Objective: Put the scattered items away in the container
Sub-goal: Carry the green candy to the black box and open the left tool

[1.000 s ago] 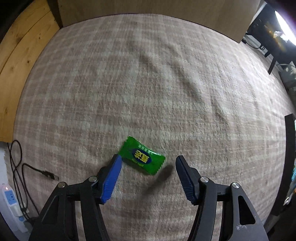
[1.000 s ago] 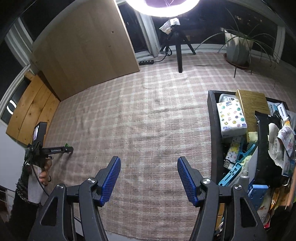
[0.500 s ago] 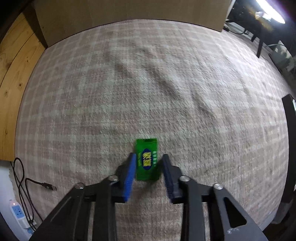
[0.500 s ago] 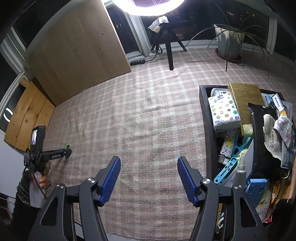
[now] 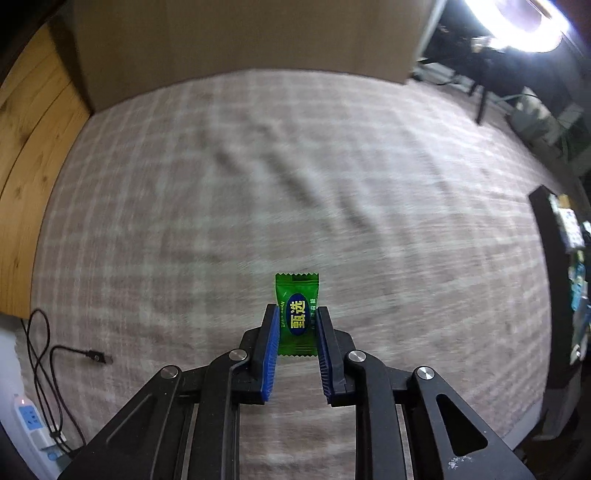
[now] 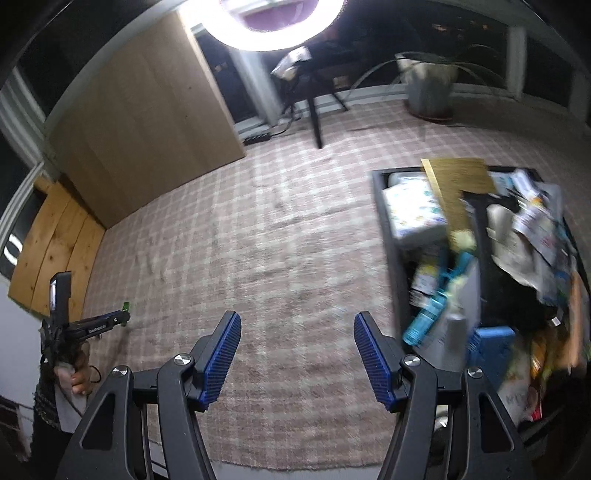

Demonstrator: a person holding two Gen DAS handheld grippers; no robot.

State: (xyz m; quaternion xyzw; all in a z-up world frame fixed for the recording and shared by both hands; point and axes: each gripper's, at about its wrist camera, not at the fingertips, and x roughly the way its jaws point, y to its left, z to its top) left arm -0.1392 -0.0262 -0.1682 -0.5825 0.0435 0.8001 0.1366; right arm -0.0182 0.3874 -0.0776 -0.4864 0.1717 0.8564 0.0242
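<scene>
Left tongs: our left gripper [image 5: 297, 326] has its blue ribbed pads pressed on both long sides of a small green sealed candy wrapper with a blue oval label [image 5: 297, 314]; the jaws are closing the last little way onto it.
Held item: we see the wrapper upright between the pads, its top crimp standing clear above the tips; it looks clear of the rug, though blur stops us being sure.
Right tongs: our right gripper [image 6: 295, 354] stands about half open with nothing between its jaws, over bare rug.
Container: the black rectangular bin [image 6: 386, 221] sits at the right side of the rug, well apart from the candy, and is already heaped with packets, a tissue pack, blue plastic pieces and a tan board.
Progress: we judge the tidy nearly finished; we spot no other loose item on the rug in either view, so what remains is carrying this candy across and dropping it in.
Surface: a pink-and-cream checked pile rug [image 5: 258, 184], lightly wrinkled.
Room: a pale wooden panel [image 6: 147, 122] leans at the rug's far edge; ring lamp [image 6: 280, 22] on a tripod, potted plant [image 6: 428, 81], a power strip with black cable [image 5: 33, 424] at the left.
</scene>
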